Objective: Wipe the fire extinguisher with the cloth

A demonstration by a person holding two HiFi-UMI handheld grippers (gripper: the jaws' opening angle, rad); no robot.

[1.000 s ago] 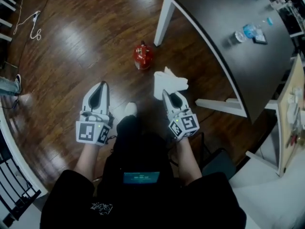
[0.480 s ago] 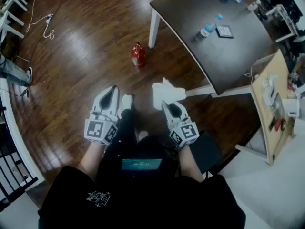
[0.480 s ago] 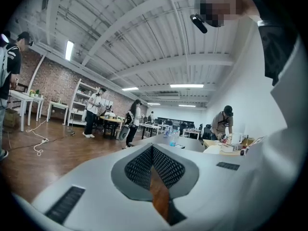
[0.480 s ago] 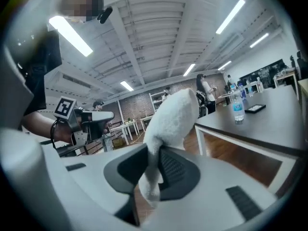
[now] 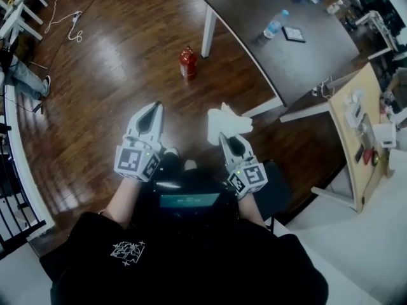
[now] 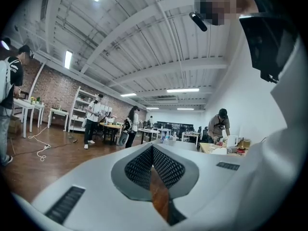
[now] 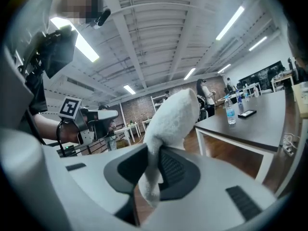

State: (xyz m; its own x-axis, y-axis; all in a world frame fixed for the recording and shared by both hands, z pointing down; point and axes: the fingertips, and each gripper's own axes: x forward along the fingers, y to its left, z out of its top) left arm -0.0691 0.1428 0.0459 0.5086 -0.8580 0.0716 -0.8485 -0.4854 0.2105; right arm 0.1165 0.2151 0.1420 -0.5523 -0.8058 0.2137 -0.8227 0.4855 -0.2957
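A small red fire extinguisher (image 5: 187, 63) stands upright on the wooden floor, near the white leg of a dark table. My right gripper (image 5: 224, 137) is shut on a white cloth (image 5: 224, 123), which sticks up past its jaws; the same cloth (image 7: 168, 129) fills the middle of the right gripper view. My left gripper (image 5: 154, 107) is shut with nothing between its jaws, and in the left gripper view (image 6: 153, 150) the pads meet. Both grippers are held close to my body, well short of the extinguisher.
A dark table (image 5: 299, 56) with white legs stands at the right, carrying a water bottle (image 5: 275, 24) and a small dark item. A side bench (image 5: 362, 138) with tools lies further right. A white cable (image 5: 70, 27) lies on the floor at upper left. People stand in the distance.
The head view has drawn back and tilted, so the extinguisher and table sit farther up the frame. Both grippers stay near my body, the right still holding the cloth.
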